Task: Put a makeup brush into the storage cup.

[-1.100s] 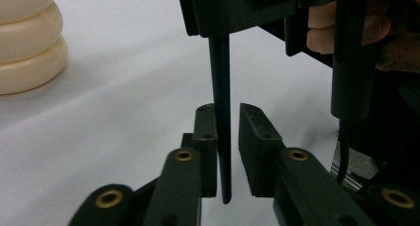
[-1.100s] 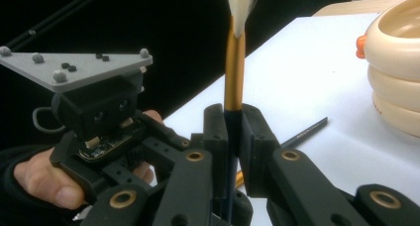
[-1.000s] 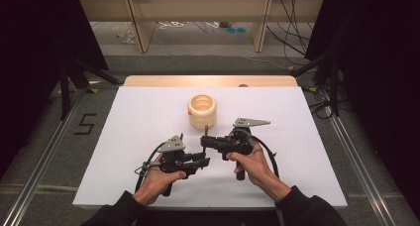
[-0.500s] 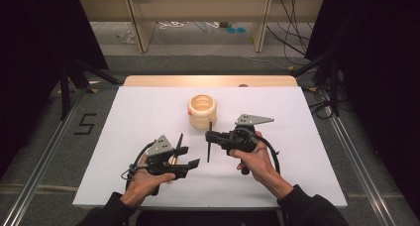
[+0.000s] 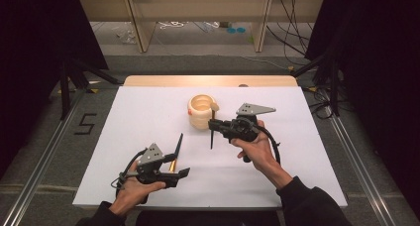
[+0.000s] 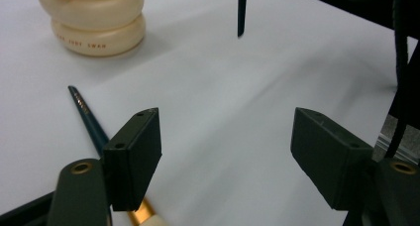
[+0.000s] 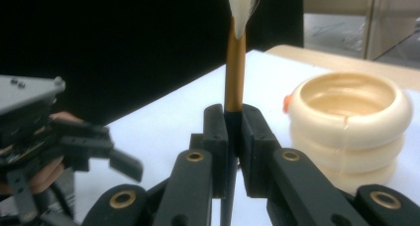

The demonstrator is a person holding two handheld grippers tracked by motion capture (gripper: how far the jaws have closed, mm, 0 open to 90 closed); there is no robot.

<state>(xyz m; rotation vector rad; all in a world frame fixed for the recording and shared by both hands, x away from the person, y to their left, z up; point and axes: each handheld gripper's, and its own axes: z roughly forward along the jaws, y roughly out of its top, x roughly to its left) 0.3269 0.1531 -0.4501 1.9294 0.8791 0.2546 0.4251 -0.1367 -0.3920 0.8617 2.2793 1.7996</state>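
Here the right gripper point(image 5: 213, 129) has its two black jaws clamped on a paintbrush point(image 7: 234, 77), pinching the dark handle just below the gold ferrule. In the right gripper view the brush stands upright between the jaws, with its white bristle tuft at the top of the picture. In the high view the same brush point(image 5: 212, 133) hangs with its dark pointed handle end toward the white sheet point(image 5: 148, 112), just in front of the cream ribbed holder point(image 5: 200, 112).

The left gripper point(image 5: 179, 165) has just been opening its jaws, and they now stand wide apart with nothing pressed between them. In the left gripper view a second paintbrush point(image 6: 88, 118) lies flat on the sheet beside the left-hand jaw, passing under it, its gold ferrule and pale bristle end showing below that jaw. The high view shows this second brush point(image 5: 176, 151) lying on the sheet, its dark handle pointing away from the person and its gold end at the gripper.

The holder, a stack of rounded rings with a small orange spot at its rim, sits near the middle of the sheet, apart from both brushes. The person's hands point(image 5: 133, 186) grasp the gripper handles, dark sleeves entering from the bottom edge. The sheet covers a wooden table point(image 5: 208, 80).
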